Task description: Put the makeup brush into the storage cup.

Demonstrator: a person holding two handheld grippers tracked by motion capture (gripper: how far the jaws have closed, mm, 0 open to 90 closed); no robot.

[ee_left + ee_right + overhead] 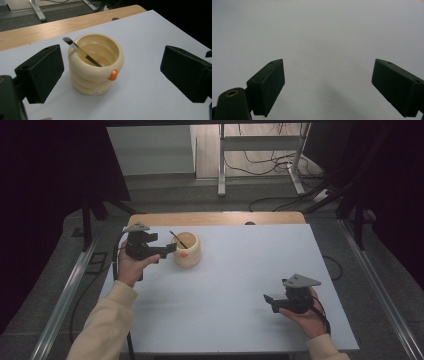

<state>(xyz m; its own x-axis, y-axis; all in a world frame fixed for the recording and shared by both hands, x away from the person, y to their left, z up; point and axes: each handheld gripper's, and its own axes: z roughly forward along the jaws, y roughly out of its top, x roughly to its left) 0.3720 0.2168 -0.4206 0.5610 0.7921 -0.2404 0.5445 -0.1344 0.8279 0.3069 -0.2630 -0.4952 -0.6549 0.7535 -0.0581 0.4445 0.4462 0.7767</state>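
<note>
The left gripper, black and held in the person's left hand, stands with its two jaws spread wide, nothing between the pads but air, and points across the table at a cream-coloured ribbed ceramic cup just ahead of it. In the left gripper view the cup sits between the lines of the two jaws yet apart from both, upright on the white tabletop, a small orange knob on its side facing the camera. A thin dark-handled metal utensil leans inside the cup, its flat upper end poking past the rim on the far left side. From the high view the cup rests near the table's far left corner, just beside the left gripper's tips. Well apart, near the right front of the table, the right gripper lies cradled in the person's right hand, a grey three-cornered plate on top, its jaws likewise parted wide; the right gripper view shows them hovering over bare white surface. Cream sleeves reach in from the near edge. Beyond the white top a strip of pale wooden board shows, then grey floor with cables
</note>
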